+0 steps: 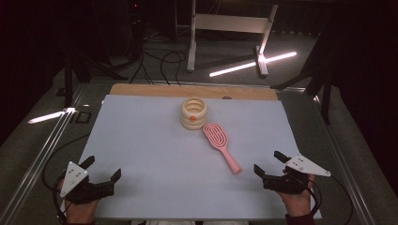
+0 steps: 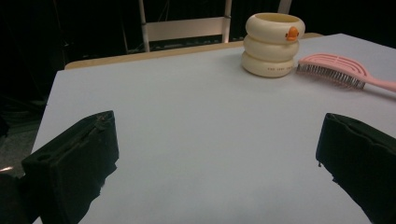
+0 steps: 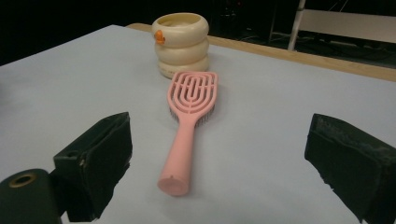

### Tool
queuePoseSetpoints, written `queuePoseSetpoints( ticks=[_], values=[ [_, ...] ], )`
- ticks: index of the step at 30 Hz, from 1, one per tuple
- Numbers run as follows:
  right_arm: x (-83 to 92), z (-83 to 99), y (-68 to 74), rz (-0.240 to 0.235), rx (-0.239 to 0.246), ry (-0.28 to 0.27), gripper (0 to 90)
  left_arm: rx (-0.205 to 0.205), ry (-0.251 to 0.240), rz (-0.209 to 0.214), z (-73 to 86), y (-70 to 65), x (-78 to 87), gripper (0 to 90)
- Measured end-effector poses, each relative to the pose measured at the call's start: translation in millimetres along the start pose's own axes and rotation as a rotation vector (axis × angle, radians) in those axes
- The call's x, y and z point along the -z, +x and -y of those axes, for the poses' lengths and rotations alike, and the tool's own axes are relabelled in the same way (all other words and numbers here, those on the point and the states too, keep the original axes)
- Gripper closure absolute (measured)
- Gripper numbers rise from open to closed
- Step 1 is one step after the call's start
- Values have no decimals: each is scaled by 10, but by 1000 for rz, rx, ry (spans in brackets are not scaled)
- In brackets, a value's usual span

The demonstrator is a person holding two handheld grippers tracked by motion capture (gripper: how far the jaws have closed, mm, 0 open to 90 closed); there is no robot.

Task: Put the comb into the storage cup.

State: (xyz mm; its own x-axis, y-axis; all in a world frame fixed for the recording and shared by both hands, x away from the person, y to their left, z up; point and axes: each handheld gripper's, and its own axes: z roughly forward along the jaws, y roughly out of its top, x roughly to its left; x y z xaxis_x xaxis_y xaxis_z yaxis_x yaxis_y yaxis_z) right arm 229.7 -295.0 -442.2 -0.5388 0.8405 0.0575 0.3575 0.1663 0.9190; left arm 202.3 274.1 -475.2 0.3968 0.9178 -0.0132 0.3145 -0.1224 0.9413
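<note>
Two grippers, both at the near edge of the tabletop (image 1: 141, 140), one held in each of the person's hands.

Left gripper (image 1: 102, 170) — jaws spread wide, nothing between them; low over the bare pale sheet at the near left corner, well apart from both objects.

Right gripper (image 1: 269, 162) — jaws likewise spread and empty; near the right edge, aimed along the handle of the hairbrush (image 1: 220, 146). In the right gripper view the handle's butt end lies between the two jaws' lines but ahead of them, not yet touched.

Hairbrush, pink, vented paddle head, bristles down. Lies flat at mid-tabletop, slightly right of centre, handle running toward the right gripper, head toward the far side.

Cup (image 1: 194, 113), cream, ribbed in three stacked rings, small orange mark near the rim, upright. Stands just behind the brush head; whether the two touch, I cannot tell.

Risks, as judged from this layout — the handle is slim, rounded and flat on the sheet, so a closing grip set too high could skate off it or push the brush forward. A forward shove would drive the head into the cup and shift it. A grip at the very butt end would likely let the head droop on lifting.
</note>
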Motion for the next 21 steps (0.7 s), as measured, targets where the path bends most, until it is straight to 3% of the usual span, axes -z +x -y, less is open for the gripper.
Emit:
queuePoseSetpoints(
  ticks=[21],
  values=[
    [-151,-237,114,-15,56,37,76,5,-3,-10,26,13,4,0]
  ],
)
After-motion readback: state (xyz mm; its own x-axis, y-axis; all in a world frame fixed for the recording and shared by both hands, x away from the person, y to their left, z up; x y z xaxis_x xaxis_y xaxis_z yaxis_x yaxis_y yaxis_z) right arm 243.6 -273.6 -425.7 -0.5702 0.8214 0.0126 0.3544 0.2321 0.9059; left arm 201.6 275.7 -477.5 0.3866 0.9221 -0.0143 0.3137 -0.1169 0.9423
